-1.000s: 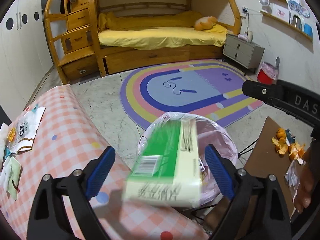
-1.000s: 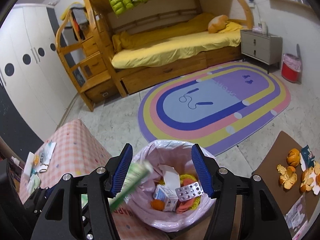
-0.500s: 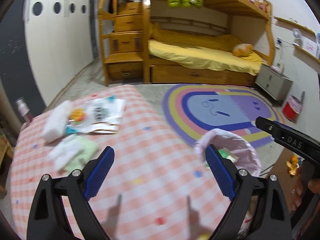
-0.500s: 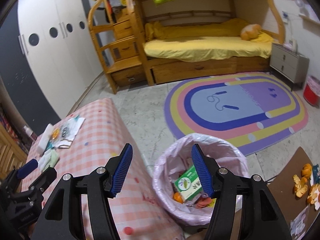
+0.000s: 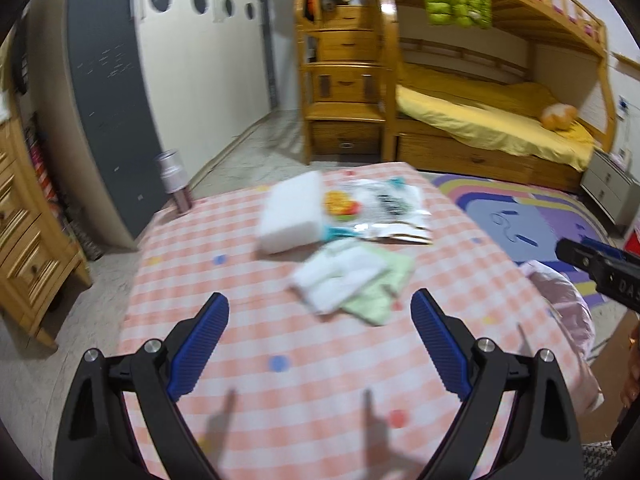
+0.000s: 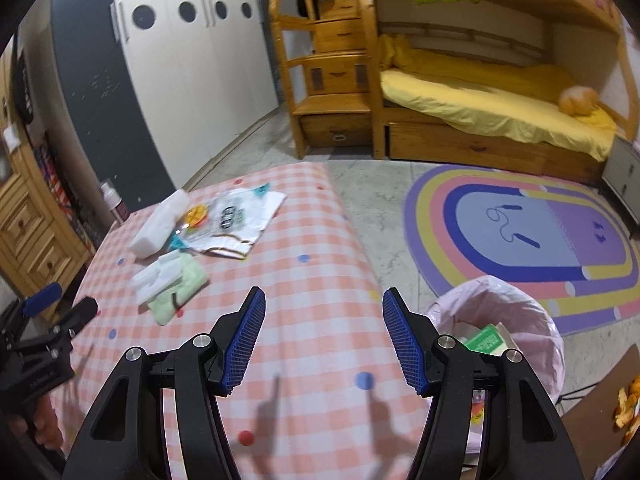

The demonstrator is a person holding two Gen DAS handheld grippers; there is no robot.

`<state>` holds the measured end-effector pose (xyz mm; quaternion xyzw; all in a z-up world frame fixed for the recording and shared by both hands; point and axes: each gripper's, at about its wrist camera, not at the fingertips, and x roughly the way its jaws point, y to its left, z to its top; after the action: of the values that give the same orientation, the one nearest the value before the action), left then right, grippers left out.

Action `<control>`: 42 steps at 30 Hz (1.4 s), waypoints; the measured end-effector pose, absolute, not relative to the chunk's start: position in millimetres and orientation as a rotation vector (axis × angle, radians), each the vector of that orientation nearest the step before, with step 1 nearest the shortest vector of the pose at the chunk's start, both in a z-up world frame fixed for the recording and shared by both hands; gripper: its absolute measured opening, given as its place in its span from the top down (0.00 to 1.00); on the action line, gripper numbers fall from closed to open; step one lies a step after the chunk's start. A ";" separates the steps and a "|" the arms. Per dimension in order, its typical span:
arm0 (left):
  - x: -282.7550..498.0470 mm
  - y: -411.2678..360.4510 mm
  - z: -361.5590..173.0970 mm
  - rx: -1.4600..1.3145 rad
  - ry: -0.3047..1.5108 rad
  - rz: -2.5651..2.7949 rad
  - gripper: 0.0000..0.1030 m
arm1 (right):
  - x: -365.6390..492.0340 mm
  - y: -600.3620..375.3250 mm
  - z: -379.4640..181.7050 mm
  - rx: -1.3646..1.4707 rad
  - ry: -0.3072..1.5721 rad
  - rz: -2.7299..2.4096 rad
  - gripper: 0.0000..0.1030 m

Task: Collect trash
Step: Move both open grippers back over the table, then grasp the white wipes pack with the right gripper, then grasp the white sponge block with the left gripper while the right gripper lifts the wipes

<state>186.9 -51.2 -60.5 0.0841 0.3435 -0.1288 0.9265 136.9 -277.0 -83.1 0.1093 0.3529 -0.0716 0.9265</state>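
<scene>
Fig.: Table w/ pink checked cloth [image 6: 312,280], near edge cut off by both views. Bin w/ pink liner [image 6: 532,320] on the floor at the table's right, partly hidden behind the right tongs; a green box [image 6: 486,338] shows inside. Trash lies at the table's far left, blurred in the left view: white block [image 5: 292,212], printed wrapper [image 6: 236,220], white and pale-green papers [image 6: 172,280]; labels unreadable. Left tongs [image 5: 320,344] and right tongs [image 6: 324,340]: jaws apart, nothing between, above bare cloth.
</scene>
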 end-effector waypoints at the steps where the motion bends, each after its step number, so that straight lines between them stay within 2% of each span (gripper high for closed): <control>1: 190.2 -42.2 -60.1 0.163 0.710 -0.246 0.13 | 139.9 -271.7 -83.3 0.214 0.728 -0.137 0.40; 11: 216.6 2.9 -59.4 0.141 0.730 -0.139 0.13 | 181.8 -226.0 -88.4 0.124 0.773 -0.049 0.40; 15: 226.1 12.8 -56.7 0.111 0.730 -0.129 0.13 | 204.6 -206.3 -96.5 0.102 0.822 0.030 0.51; 18: 237.3 12.2 -55.8 0.131 0.712 -0.115 0.13 | 219.0 -189.0 -101.9 0.071 0.836 0.089 0.51; 20: 246.8 11.7 -59.0 0.145 0.713 -0.115 0.13 | 227.9 -179.7 -105.3 0.062 0.845 0.126 0.50; 22: 256.1 12.5 -63.5 0.153 0.724 -0.113 0.13 | 237.7 -169.0 -110.9 0.049 0.864 0.159 0.38; 24: 265.4 15.5 -67.0 0.163 0.728 -0.104 0.13 | 247.6 -157.3 -116.7 0.022 0.877 0.178 0.31; 32: 278.4 31.8 -68.6 0.127 0.741 -0.071 0.13 | 268.1 -145.5 -136.0 -0.024 0.938 0.174 0.29; 36: 274.0 33.2 -66.9 0.123 0.741 -0.069 0.13 | 258.4 -140.3 -134.5 -0.062 0.940 0.196 0.43; 42: 267.8 34.9 -68.1 0.111 0.753 -0.078 0.13 | 239.7 -151.6 -119.5 -0.016 0.902 0.231 0.73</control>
<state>267.8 34.9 -68.1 0.0544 0.3673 -0.0380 0.9277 239.7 -151.6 -119.5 -0.0078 0.4350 0.1114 0.8935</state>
